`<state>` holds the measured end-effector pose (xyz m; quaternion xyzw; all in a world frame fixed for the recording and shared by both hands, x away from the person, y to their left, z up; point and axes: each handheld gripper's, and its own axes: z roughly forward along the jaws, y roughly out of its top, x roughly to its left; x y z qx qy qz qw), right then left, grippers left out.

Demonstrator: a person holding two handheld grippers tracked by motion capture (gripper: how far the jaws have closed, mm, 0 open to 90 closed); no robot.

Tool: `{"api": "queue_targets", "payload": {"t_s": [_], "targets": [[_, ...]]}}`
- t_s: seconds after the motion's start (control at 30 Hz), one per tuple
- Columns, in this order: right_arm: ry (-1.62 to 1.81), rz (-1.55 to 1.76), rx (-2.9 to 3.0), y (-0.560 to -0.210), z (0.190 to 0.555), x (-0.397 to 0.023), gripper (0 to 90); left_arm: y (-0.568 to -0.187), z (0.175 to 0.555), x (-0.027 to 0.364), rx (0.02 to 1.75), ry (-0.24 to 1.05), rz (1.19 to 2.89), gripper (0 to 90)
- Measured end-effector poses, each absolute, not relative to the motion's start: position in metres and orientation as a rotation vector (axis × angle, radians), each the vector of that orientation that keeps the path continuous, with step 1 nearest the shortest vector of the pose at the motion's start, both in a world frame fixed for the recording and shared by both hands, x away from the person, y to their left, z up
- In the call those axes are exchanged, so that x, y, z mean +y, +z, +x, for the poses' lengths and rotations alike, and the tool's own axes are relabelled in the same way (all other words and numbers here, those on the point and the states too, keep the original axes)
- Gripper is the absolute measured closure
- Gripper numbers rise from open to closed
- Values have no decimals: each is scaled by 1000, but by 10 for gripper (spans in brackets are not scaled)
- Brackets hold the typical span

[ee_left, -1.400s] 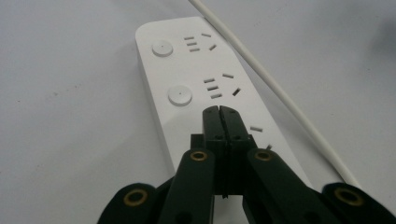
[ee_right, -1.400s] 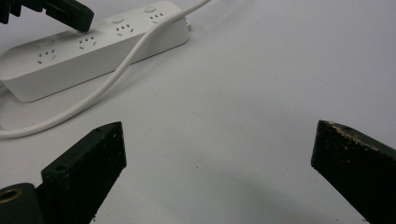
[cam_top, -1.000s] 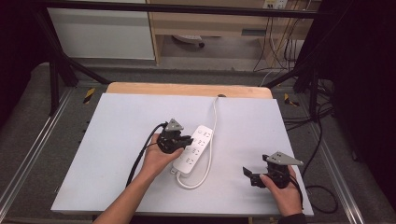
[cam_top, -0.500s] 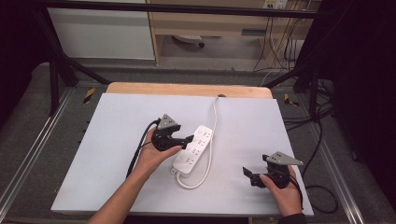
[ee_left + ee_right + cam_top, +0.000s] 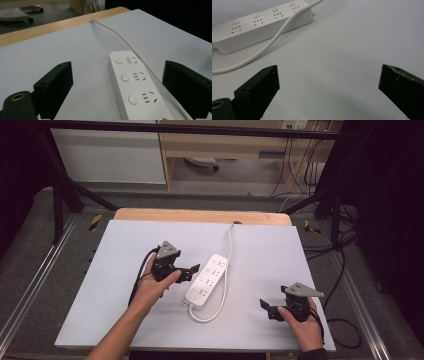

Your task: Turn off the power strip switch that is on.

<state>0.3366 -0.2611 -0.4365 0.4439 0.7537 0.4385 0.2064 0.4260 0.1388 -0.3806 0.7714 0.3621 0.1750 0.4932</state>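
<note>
1. Step in hand, as I judge it: the left gripper (image 5: 192, 270) is lining up on the power strip (image 5: 206, 280) to take hold of it across its width. Jaws stand wide apart and hold nothing.
2. In the left gripper view the strip (image 5: 135, 85) lies between the 2 black jaws but off toward the right one. To do this well, shift the gripper sideways until the strip body is centred, then close.
3. The white cable (image 5: 140, 60) runs along the strip's far long side, touching or nearly touching it. Advice: either take cable and body together on purpose, or nudge past the cable first; a half-caught cable could let the body slip.
4. Keep the jaws low and level with the desk (image 5: 125, 245) so they meet the strip's side walls, not its top face with the sockets.
5. The right gripper (image 5: 267, 307) rests near the desk's front right corner, jaws wide apart, nothing between them; it is well apart from the strip. It could steady the cable loop if the strip drags.
6. Position of the strip: about the middle of the desk, lying diagonally, far end pointing toward the back right.
7. Look of the strip: white, long, flat block with rounded corners; the high view shows 4 socket groups in a row. The gripper views show a round button beside each socket group.
8. The cable leaves the near end, loops back (image 5: 212, 317) and runs past the strip to the desk's back edge.
</note>
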Motion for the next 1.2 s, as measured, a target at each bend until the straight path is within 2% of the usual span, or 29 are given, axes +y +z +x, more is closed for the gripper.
{"api": "queue_targets", "payload": {"t_s": [0.5,1.2], "targets": [[1223,1242,2098,-437,337,-261,39,-376,410,177,907,444,1847,69],[1208,1242,2101,-438,338,-261,39,-391,379,267,1061,523,1736,69]]}}
